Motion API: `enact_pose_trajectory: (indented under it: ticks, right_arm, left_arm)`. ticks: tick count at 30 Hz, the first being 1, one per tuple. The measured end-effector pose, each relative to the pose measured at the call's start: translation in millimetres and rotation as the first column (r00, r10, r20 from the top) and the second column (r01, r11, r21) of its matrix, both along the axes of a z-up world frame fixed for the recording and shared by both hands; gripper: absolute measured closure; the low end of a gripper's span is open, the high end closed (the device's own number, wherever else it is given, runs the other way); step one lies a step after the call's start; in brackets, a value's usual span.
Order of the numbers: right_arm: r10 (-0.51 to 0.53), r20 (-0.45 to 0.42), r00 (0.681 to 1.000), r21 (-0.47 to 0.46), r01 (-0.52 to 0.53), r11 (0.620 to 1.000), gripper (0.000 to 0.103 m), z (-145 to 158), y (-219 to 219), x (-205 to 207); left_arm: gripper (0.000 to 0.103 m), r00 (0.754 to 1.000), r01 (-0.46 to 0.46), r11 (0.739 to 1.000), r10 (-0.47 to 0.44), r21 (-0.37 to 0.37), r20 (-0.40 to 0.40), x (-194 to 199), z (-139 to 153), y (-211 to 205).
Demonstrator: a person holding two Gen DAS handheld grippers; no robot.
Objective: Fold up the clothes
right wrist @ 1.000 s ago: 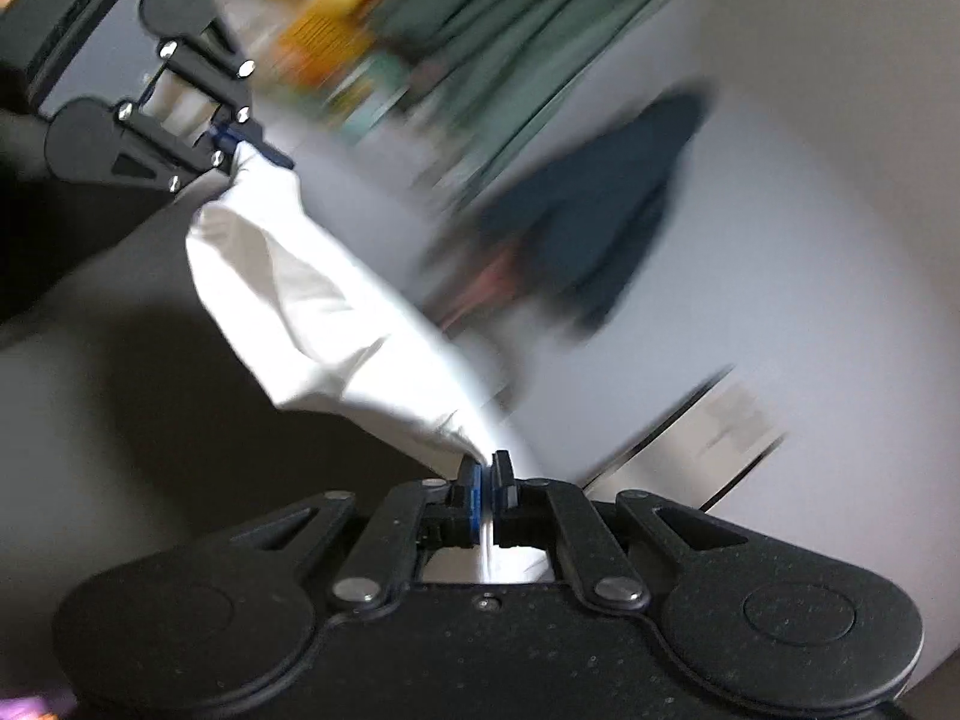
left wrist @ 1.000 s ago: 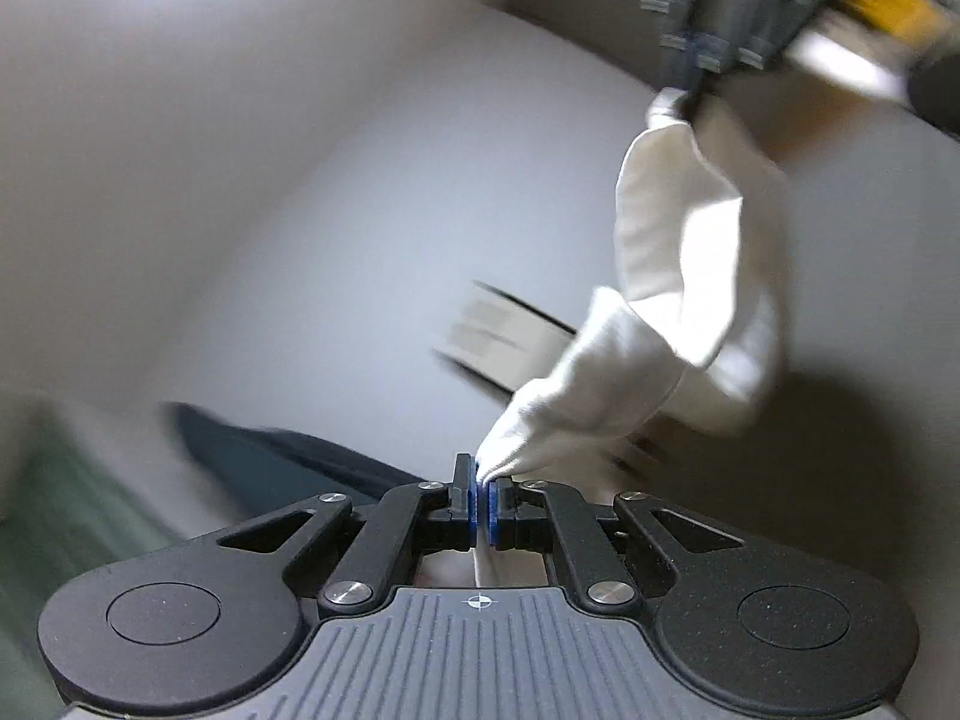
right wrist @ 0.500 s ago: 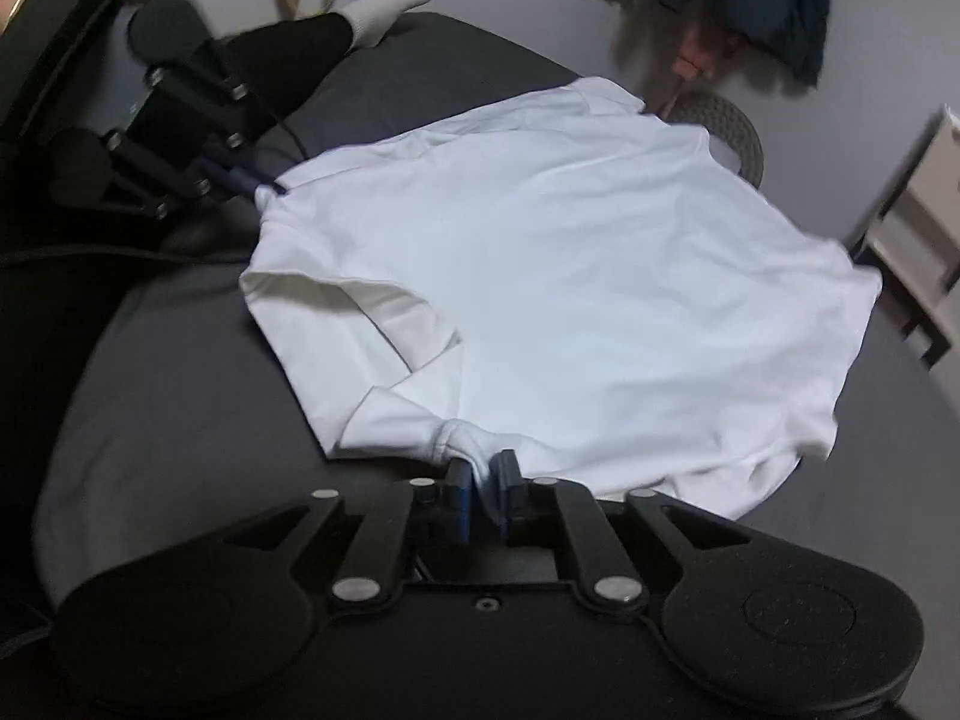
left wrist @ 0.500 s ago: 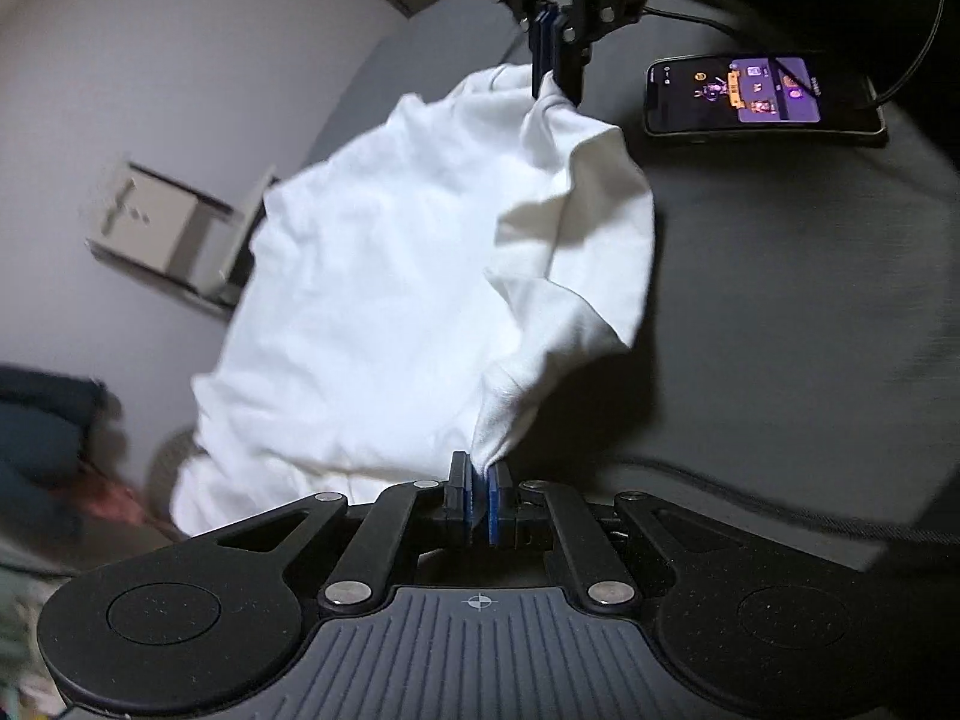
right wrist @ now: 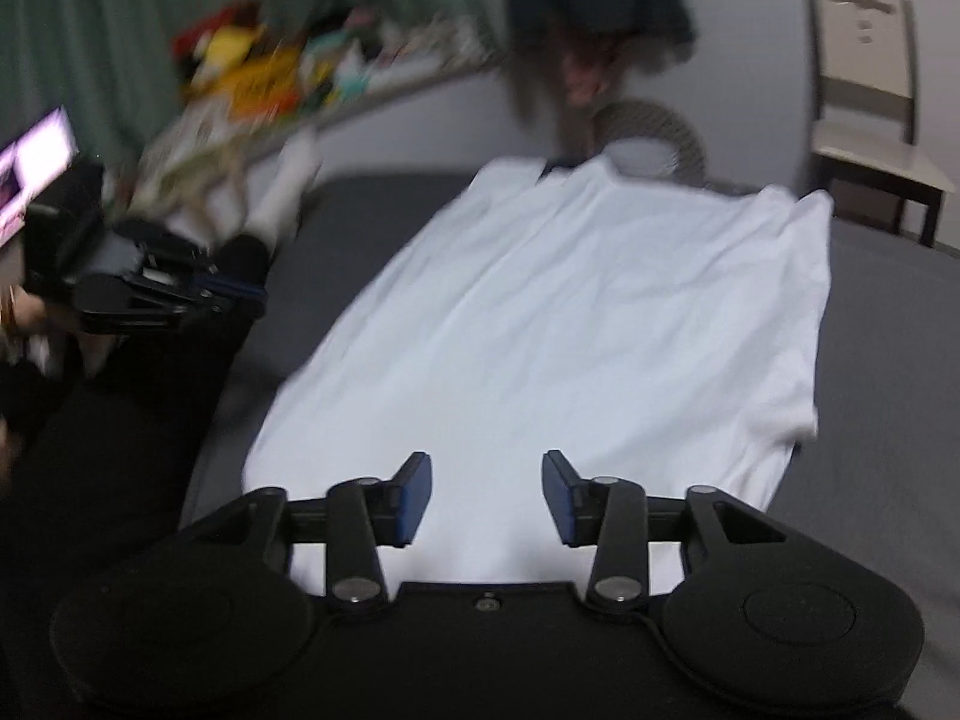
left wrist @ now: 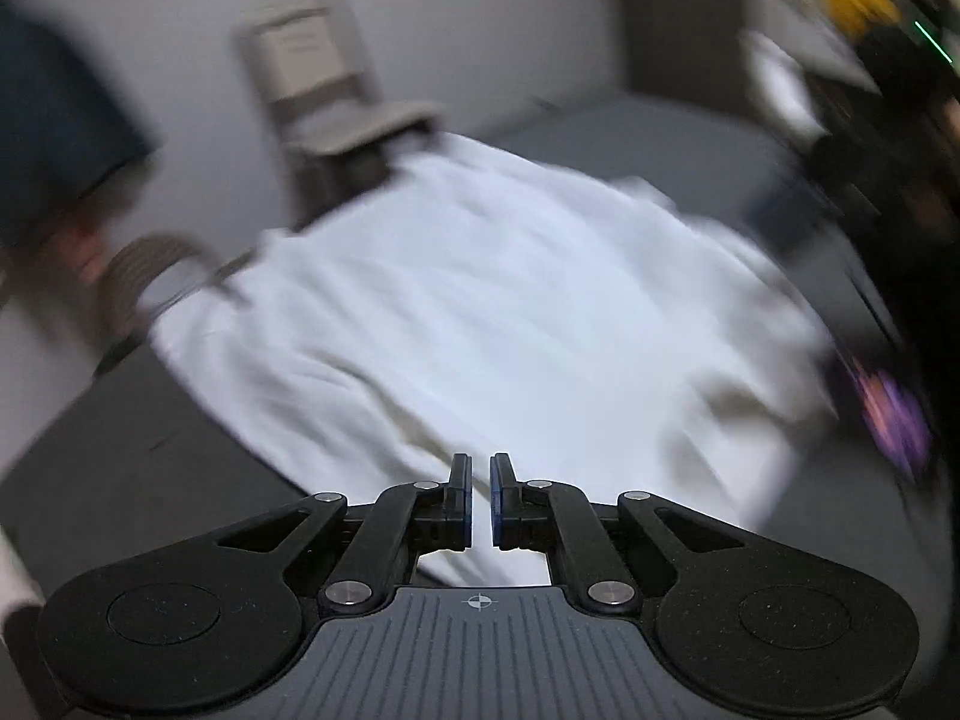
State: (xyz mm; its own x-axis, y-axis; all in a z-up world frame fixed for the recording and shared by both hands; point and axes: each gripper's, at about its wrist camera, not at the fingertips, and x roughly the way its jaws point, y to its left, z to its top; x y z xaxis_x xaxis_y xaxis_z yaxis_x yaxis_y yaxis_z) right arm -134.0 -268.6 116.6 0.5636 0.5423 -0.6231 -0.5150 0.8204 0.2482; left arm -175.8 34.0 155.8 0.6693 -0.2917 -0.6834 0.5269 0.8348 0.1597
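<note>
Left view is blurred; one white shirt (right wrist: 576, 324) lies ahead of both fingers on the bed (right wrist: 888, 372). Left gripper (left wrist: 480, 501) fingers slightly apart, right gripper (right wrist: 486, 495) fingers wide apart, both empty.

Plain pale grey walls (right wrist: 750, 30). Beige wooden chair with dark legs (right wrist: 864, 114) against wall. Green curtain (right wrist: 102, 30) at left. Cluttered long shelf (right wrist: 336, 90) below it. Dark grey padded surface (right wrist: 888, 360) in foreground.

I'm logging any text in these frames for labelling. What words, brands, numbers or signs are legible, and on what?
None can be read.
Chair backrest: dark marks, too blurred.
Lit screen: bright shapes only, no legible text.
Colourful items on the shelf: too blurred.
White shirt: no print visible.
</note>
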Motion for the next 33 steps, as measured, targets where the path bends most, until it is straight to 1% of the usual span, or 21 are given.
enact_pose_trajectory:
  ticks: [2,3,4,6,8,9,10,12,13,14,15,17,18,19,21,23,26,27,28,29,33]
  right_arm:
    - [-0.064,-0.002,0.998,0.088,0.064,0.994,0.057,-7,-2,18]
    - [-0.090,-0.018,0.996,0.140,0.091,0.986,0.057,-12,-3,27]
    - [-0.112,-0.035,0.993,0.193,0.116,0.974,0.057,-18,-4,35]
    - [-0.139,-0.067,0.988,0.291,0.153,0.945,0.057,-31,-5,48]
    - [-0.141,-0.081,0.987,0.333,0.160,0.929,0.057,-44,-3,53]
    - [-0.132,-0.089,0.987,0.346,0.155,0.925,0.057,-50,-2,54]
    - [-0.112,-0.100,0.989,0.354,0.140,0.925,0.057,-56,-1,54]
    - [-0.069,-0.124,0.990,0.353,0.109,0.929,0.057,-64,1,53]
    - [-0.053,-0.136,0.989,0.349,0.098,0.932,0.057,-67,1,53]
    - [-0.044,-0.149,0.988,0.346,0.093,0.933,0.057,-69,2,54]
    - [-0.034,-0.162,0.986,0.344,0.089,0.935,0.057,-71,3,54]
    - [-0.016,-0.186,0.982,0.366,0.084,0.927,0.057,-72,4,56]
    - [-0.005,-0.193,0.981,0.382,0.080,0.920,0.056,-72,4,57]
    - [0.003,-0.192,0.981,0.394,0.074,0.916,0.055,-71,5,58]
    - [0.024,-0.181,0.983,0.411,0.054,0.910,0.054,-67,7,59]
    - [0.035,-0.174,0.984,0.417,0.041,0.908,0.051,-65,8,59]
    - [0.039,-0.195,0.980,0.419,0.047,0.907,0.050,-67,7,62]
    - [0.039,-0.204,0.978,0.420,0.051,0.906,0.050,-69,6,63]
    - [0.040,-0.212,0.977,0.420,0.054,0.906,0.050,-70,6,64]
    - [0.041,-0.219,0.975,0.421,0.056,0.905,0.050,-71,6,64]
    - [0.040,-0.246,0.968,0.418,0.069,0.906,0.050,-76,4,66]
  left_arm:
    - [0.097,0.991,-0.134,0.987,0.134,-0.090,-0.003,39,-3,18]
    - [0.097,0.980,-0.199,0.972,0.198,-0.127,-0.021,59,-7,27]
    - [0.097,0.965,-0.264,0.951,0.259,-0.163,-0.050,80,-12,38]
    - [0.097,0.926,-0.378,0.897,0.361,-0.230,-0.113,116,-23,59]
    - [0.097,0.881,-0.473,0.835,0.445,-0.281,-0.163,146,-36,77]
    - [0.097,0.864,-0.503,0.810,0.468,-0.301,-0.184,160,-44,84]
    - [0.096,0.852,-0.524,0.792,0.485,-0.314,-0.198,173,-51,90]
    - [0.096,0.845,-0.535,0.785,0.500,-0.313,-0.191,195,-61,94]
    - [0.096,0.837,-0.548,0.773,0.511,-0.319,-0.197,206,-66,97]
    - [0.096,0.819,-0.574,0.747,0.530,-0.336,-0.221,217,-70,102]
    - [0.094,0.800,-0.600,0.719,0.547,-0.352,-0.246,228,-74,106]
    - [0.076,0.757,-0.653,0.664,0.589,-0.364,-0.282,250,-83,114]
    - [0.056,0.737,-0.674,0.642,0.613,-0.365,-0.285,260,-88,116]
    - [0.044,0.723,-0.689,0.626,0.634,-0.365,-0.275,269,-91,118]
    - [0.041,0.700,-0.708,0.602,0.669,-0.369,-0.250,286,-99,119]
    - [0.041,0.678,-0.726,0.575,0.687,-0.377,-0.259,301,-109,123]
    - [0.041,0.643,-0.754,0.516,0.705,-0.406,-0.298,323,-122,130]
    - [0.041,0.634,-0.761,0.504,0.712,-0.409,-0.303,330,-127,131]
    - [0.041,0.629,-0.764,0.498,0.717,-0.409,-0.300,337,-131,130]
    - [0.041,0.628,-0.764,0.499,0.721,-0.410,-0.293,344,-134,130]
    - [0.041,0.655,-0.736,0.539,0.720,-0.411,-0.230,372,-135,122]
